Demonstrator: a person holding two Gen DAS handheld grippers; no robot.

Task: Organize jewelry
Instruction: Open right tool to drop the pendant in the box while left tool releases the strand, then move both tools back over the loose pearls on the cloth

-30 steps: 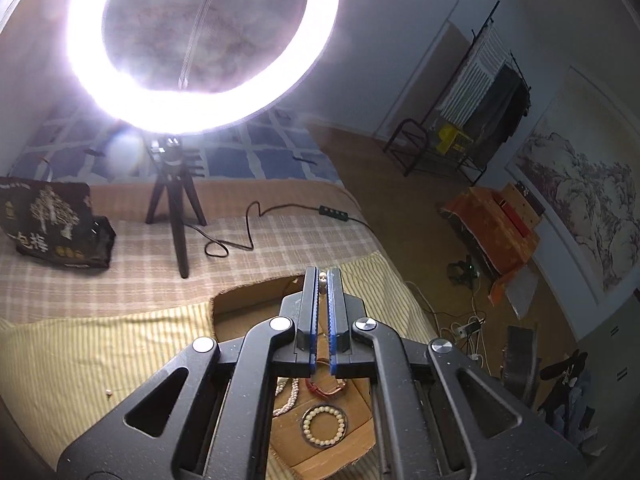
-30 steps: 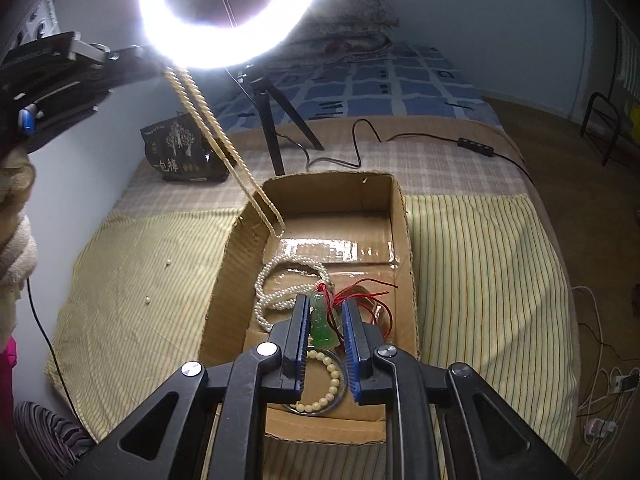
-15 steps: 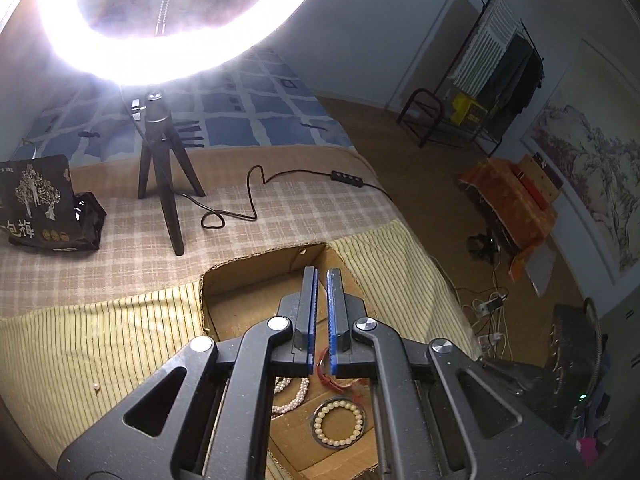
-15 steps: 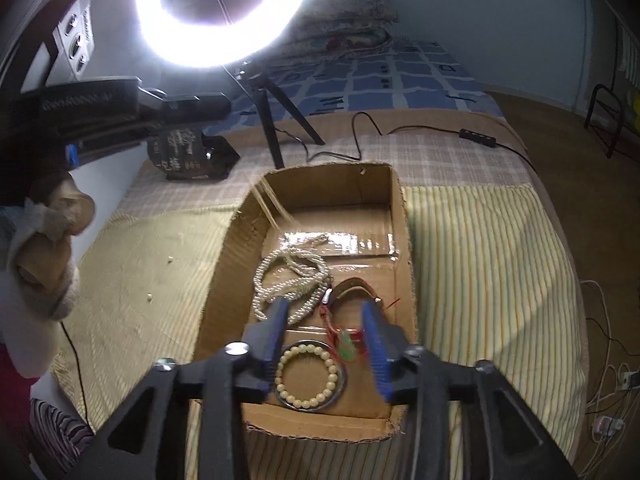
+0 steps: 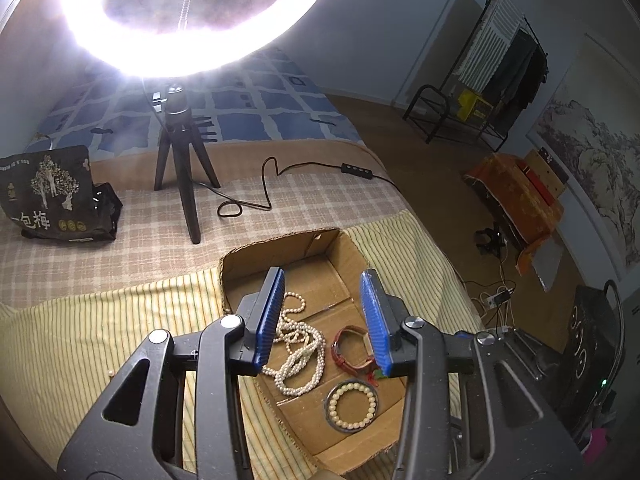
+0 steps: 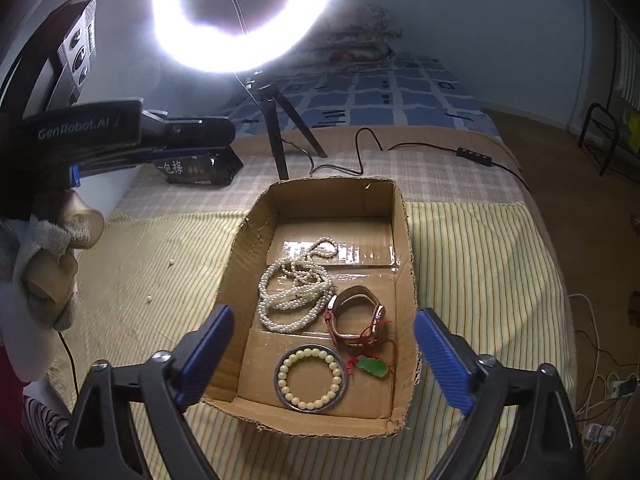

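Note:
A shallow cardboard box (image 6: 404, 248) lies on a striped cloth on the bed; it also shows in the left wrist view (image 5: 248, 252). In it lie a pearl necklace (image 6: 294, 294), a red-strap watch (image 6: 354, 316), a bead bracelet (image 6: 310, 378) and a green pendant on red cord (image 6: 372, 368). My right gripper (image 6: 322, 356) is open and empty above the box's near end. My left gripper (image 5: 322, 320) is open and empty, high over the box, above the pearl necklace (image 5: 298, 350) and watch (image 5: 350, 346). The left gripper's body shows in the right wrist view (image 6: 120, 136).
A lit ring light on a tripod (image 6: 276, 128) stands behind the box, its cable (image 6: 420, 148) running right. A black snack bag (image 5: 52, 196) lies at the back left. Two loose beads (image 6: 149, 298) lie on the cloth left of the box. The bed edge drops off at right.
The left gripper has opened and dropped the pearl necklace into the box. The right gripper has opened wide, let go of the green pendant and drawn back.

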